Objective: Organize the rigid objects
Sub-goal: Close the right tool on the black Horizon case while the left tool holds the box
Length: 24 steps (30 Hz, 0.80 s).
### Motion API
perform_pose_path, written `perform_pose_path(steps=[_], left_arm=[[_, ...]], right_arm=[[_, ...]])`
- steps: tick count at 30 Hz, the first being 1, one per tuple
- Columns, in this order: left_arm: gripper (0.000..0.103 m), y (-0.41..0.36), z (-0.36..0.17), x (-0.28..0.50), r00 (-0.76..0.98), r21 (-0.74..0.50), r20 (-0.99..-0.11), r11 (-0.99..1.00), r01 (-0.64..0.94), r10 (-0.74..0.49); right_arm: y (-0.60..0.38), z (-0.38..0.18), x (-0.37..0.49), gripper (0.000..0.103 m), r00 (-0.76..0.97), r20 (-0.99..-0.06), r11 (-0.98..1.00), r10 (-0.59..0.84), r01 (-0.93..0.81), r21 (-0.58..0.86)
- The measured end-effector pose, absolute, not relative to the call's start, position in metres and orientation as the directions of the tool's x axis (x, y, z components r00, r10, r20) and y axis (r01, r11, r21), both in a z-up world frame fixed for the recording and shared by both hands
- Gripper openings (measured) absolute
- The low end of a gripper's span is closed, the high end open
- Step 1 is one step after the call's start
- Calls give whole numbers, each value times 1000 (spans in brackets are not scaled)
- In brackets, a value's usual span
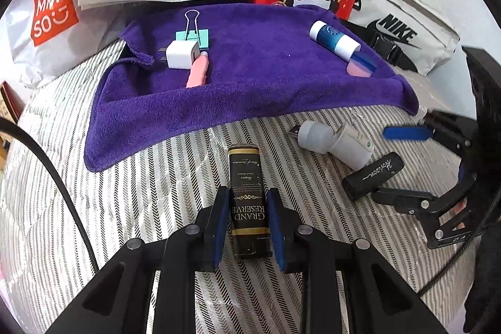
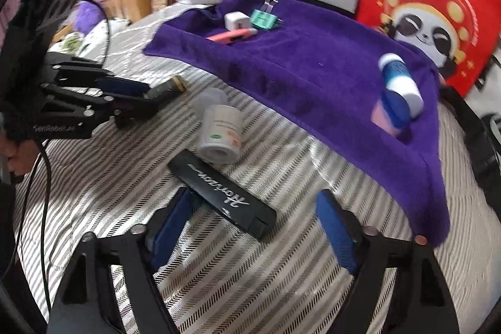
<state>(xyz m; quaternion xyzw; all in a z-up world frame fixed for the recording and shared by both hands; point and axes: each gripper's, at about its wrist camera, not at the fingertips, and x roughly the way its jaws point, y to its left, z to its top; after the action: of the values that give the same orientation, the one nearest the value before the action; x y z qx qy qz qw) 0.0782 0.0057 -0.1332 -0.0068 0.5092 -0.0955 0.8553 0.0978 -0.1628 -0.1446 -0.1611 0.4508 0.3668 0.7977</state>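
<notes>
**Sorting Status: Four Items Placed, Three Remaining**

1. Check the purple towel (image 1: 250, 77). It lies on the striped counter (image 1: 156, 193) and, by all appearances, serves as the collection area. Two groups already rest on it:
   - At 10 o'clock in the left wrist view: a white charger cube (image 1: 182, 54), a teal binder clip (image 1: 192, 36) and a pink stick (image 1: 198, 72), touching one another.
   - At 2 o'clock: a blue-and-white tube (image 1: 334, 40) lying against a small pink and blue piece whose identity you cannot make out.

2. Check the left tongs (image 1: 247, 219). They are nearly closed, their blue pads pressed on both sides of the black Grand Reserve box (image 1: 247, 202). The box is gripped at its lower half and points toward the towel edge at 12 o'clock. Whether it is lifted off the counter cannot be told.

3. Check the right tongs (image 2: 253, 227). The jaws stand about half open and hold nothing. The black Horizon case (image 2: 224, 193) lies flat on the counter, slanting between the pads, which do not press on it.

4. Note the white bottle (image 2: 220, 133). It lies on its side just beyond the Horizon case, off the towel.

5. Judge the remainder: the box, the case and the bottle are not yet on the towel. The task appears past its midpoint.
</notes>
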Motion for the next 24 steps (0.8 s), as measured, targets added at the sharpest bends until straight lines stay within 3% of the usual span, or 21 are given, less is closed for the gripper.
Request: perform_pose_path(steps=[2, 5, 9, 15, 16, 17, 24], left_arm=[[24, 7, -133, 78, 464, -122, -867, 980, 157, -183], [24, 9, -133, 78, 465, -140, -863, 978, 156, -197], [24, 10, -133, 79, 462, -153, -862, 976, 156, -209], [24, 11, -133, 79, 458, -157, -863, 975, 159, -214], [24, 11, -133, 79, 458, -156, -863, 974, 161, -214], [24, 12, -133, 79, 458, -157, -862, 974, 163, -216], [23, 14, -131, 70, 464, -110, -869, 981, 162, -174]], right_arm=[[-160, -140, 85, 39, 305, -836, 636, 457, -769, 67], [-154, -136, 67, 24, 268, -848, 583, 458, -810, 59], [-140, -133, 58, 24, 274, -863, 565, 424, -825, 16], [-123, -134, 72, 33, 275, -862, 608, 425, -793, 47], [-121, -134, 72, 30, 276, -863, 608, 424, -793, 45], [-121, -133, 71, 21, 276, -863, 608, 422, -793, 43], [-158, -130, 65, 21, 338, -877, 740, 342, -672, 30]])
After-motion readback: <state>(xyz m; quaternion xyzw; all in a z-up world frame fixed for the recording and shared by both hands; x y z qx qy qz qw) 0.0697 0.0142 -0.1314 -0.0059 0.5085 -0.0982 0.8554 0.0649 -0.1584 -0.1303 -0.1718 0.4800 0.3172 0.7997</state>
